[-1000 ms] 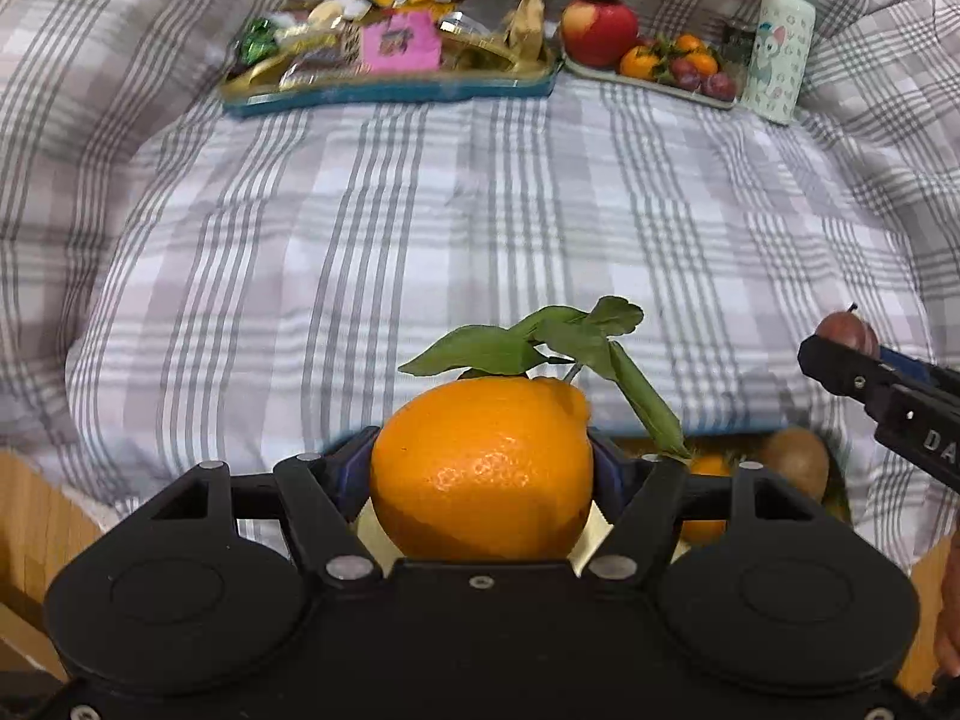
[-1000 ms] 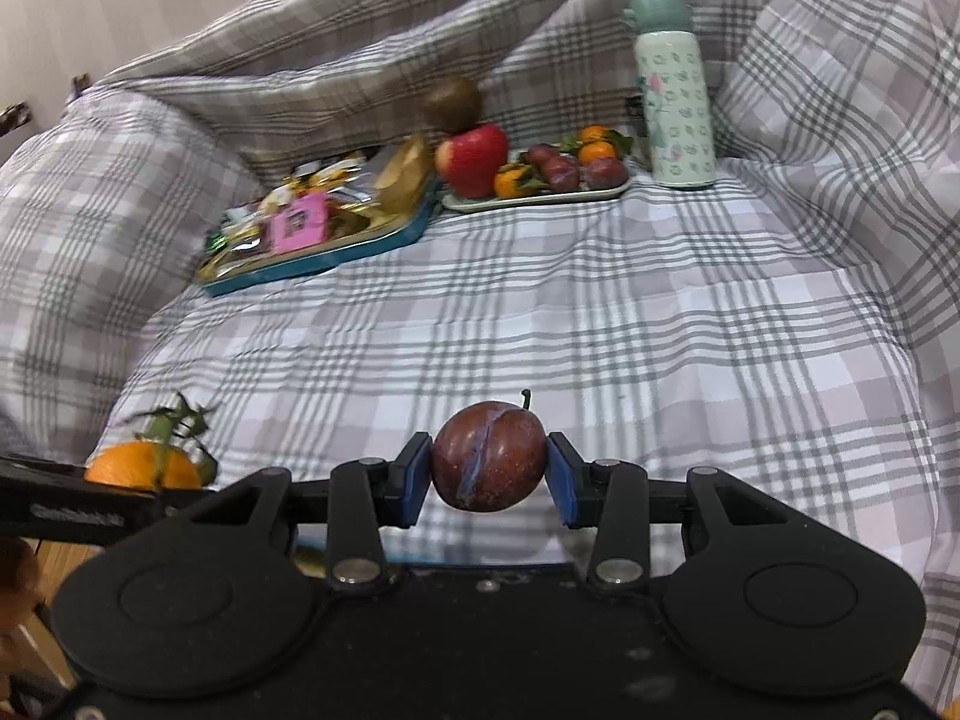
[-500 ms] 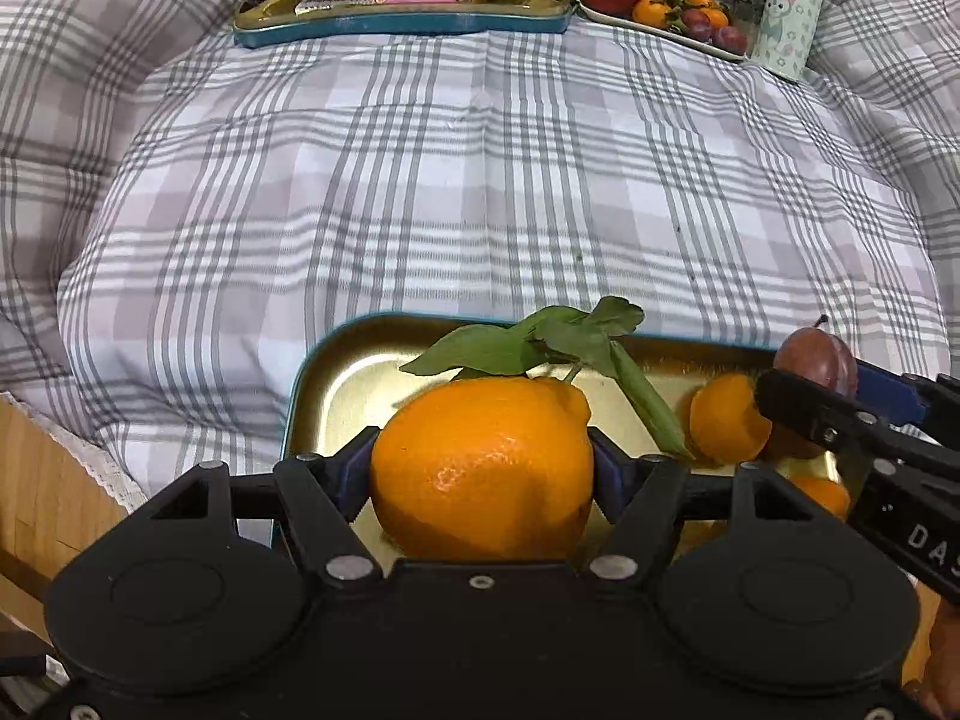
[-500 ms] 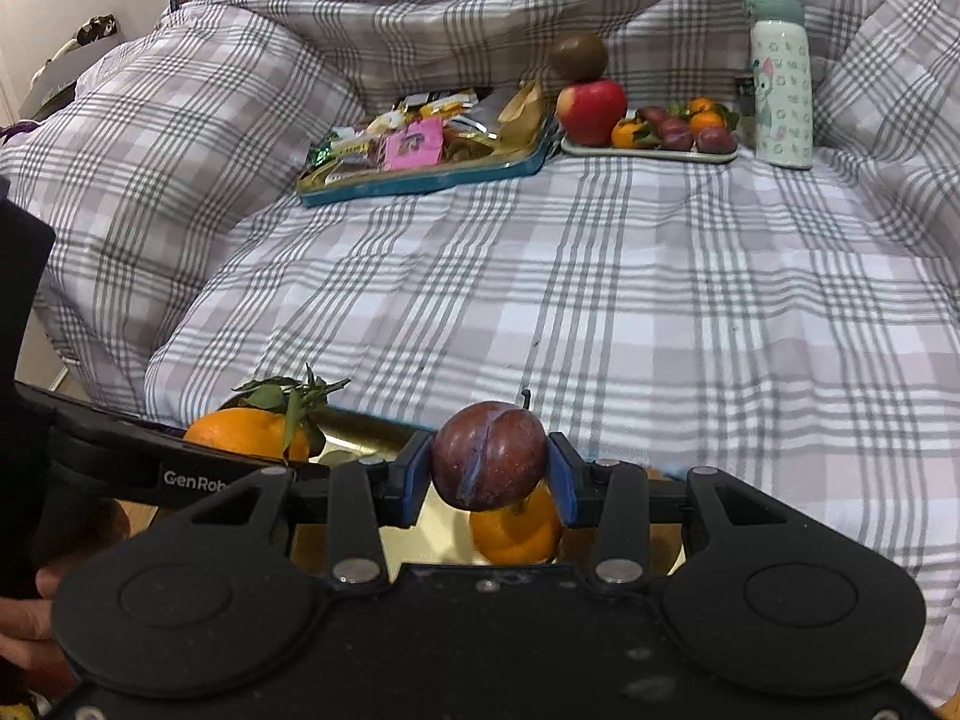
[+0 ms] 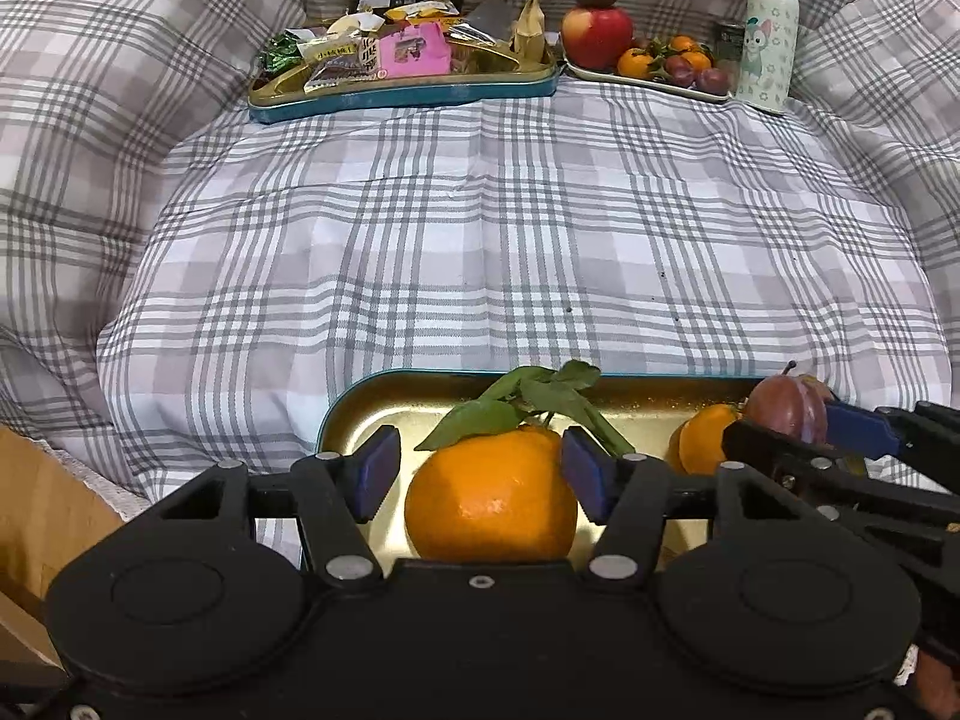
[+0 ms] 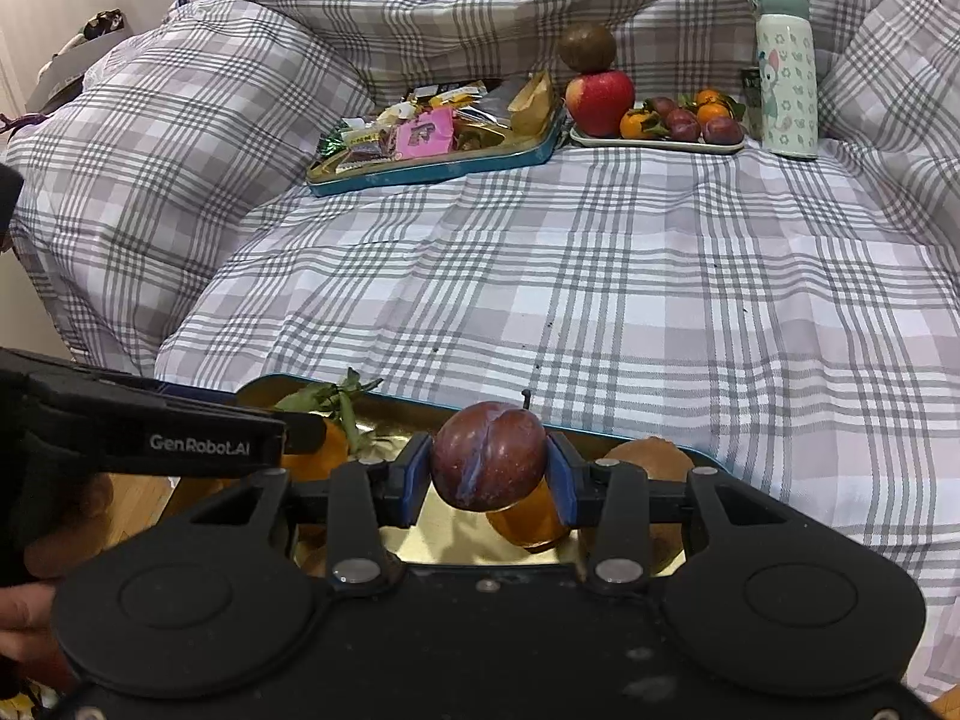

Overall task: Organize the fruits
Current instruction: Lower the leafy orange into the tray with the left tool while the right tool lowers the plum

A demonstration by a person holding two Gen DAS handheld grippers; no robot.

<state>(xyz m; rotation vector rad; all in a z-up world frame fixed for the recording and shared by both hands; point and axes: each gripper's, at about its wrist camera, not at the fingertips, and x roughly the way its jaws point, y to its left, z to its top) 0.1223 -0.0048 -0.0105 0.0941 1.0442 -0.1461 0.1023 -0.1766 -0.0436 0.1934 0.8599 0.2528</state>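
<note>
A big orange with green leaves [image 5: 492, 504] lies in the near gold tray with a teal rim [image 5: 384, 414]. My left gripper [image 5: 480, 474] straddles it with its jaws closing, and the blue pads [image 5: 378, 474] stand clear of the peel. My right gripper [image 6: 489, 471] is shut on a dark red plum [image 6: 489, 456] and hovers over the same tray, above a small orange [image 6: 528, 519] and beside a kiwi [image 6: 648, 462]. The left wrist view has the plum [image 5: 786, 408] at the right, above the tray's far edge.
At the back of the plaid bedspread sit a teal snack tray [image 5: 408, 90], a white plate [image 5: 654, 81] of small fruit, a red apple [image 5: 597, 36] topped by a kiwi, and a patterned bottle [image 5: 771, 30]. Wood [image 5: 36, 510] borders the bed at near left.
The left pads have come off the leafy orange, which now rests lower in the gold tray. The right gripper still holds the plum over the tray.
</note>
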